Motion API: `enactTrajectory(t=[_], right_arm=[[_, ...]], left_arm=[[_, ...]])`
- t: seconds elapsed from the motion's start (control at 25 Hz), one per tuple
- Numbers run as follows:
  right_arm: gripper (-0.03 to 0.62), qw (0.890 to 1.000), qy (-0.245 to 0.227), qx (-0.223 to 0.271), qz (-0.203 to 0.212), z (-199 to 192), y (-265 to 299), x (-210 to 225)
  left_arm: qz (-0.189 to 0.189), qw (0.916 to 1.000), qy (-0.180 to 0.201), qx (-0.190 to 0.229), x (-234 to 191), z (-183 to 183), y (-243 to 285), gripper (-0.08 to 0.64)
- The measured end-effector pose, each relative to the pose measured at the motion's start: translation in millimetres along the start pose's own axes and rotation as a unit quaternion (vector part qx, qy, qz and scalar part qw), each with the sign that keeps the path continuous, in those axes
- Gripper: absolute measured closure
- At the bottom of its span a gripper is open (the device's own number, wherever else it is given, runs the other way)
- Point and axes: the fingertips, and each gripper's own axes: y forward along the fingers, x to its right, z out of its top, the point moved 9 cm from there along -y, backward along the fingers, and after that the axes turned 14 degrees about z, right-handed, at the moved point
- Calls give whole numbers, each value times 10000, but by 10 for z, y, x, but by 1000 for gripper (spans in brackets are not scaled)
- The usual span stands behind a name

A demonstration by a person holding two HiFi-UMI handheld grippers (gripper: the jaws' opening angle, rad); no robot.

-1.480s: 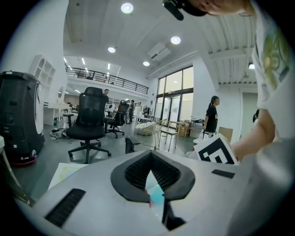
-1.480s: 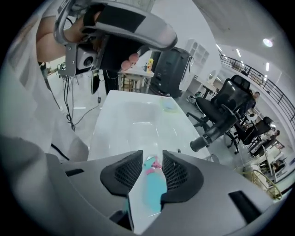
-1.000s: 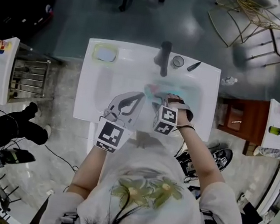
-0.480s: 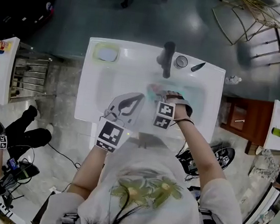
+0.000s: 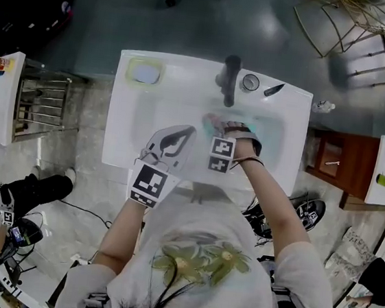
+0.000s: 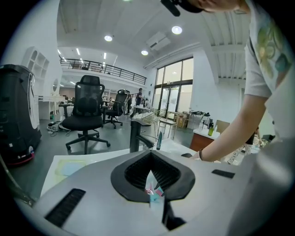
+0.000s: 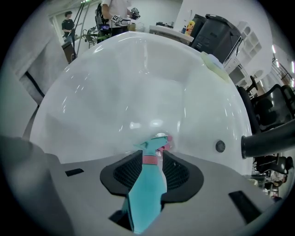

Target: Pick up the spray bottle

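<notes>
Bottle point(image 7: 148, 184) lies in the basin point(image 7: 138, 78), on the person's side of the faucet point(image 7: 267, 144) and close to its spout. It is teal with a pink collar, its nozzle end pointing away from the camera. The right gripper point(image 7: 152, 154) points down over it with jaws spread. The neck sits between the tips, and a strip of white basin shows between the collar and one pad, so nothing presses there. A drain hole point(image 7: 220, 146) shows just beside the faucet. The bottle's base is cut off behind the gripper's body.

In the head view the bottle point(image 5: 212, 123) is only a teal patch just nearer the person than the faucet point(image 5: 229, 78), mostly covered by the right gripper. A dish point(image 5: 130, 72) on the rim, well left of the faucet, holds a pale blue piece point(image 5: 145, 75). Just right of the faucet sit a ring point(image 5: 249, 82) and a dark pointed thing point(image 5: 273, 90), both too small to name.

The left gripper point(image 5: 189, 133) hangs left of the faucet and nearer the person. Its own view shows the tips pressed together on nothing. A sliver of teal and pink shows through the hollow behind them. Only that view shows a chair point(image 6: 87, 115) beyond the faucet and the person's forearm point(image 6: 235, 133) reaching in.
</notes>
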Motion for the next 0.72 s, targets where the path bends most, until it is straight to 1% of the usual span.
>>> enactTrajectory(t=[0.28,0.72], right_arm=[[469,9998,41,-166,127,11,96,49],[469,9984,-84,-456,311,-16,268,66]], left_arm=[[20,10000,-4,-51,-62,12,19,552],[16,9999,-71,-115,-82,-24,62,552]])
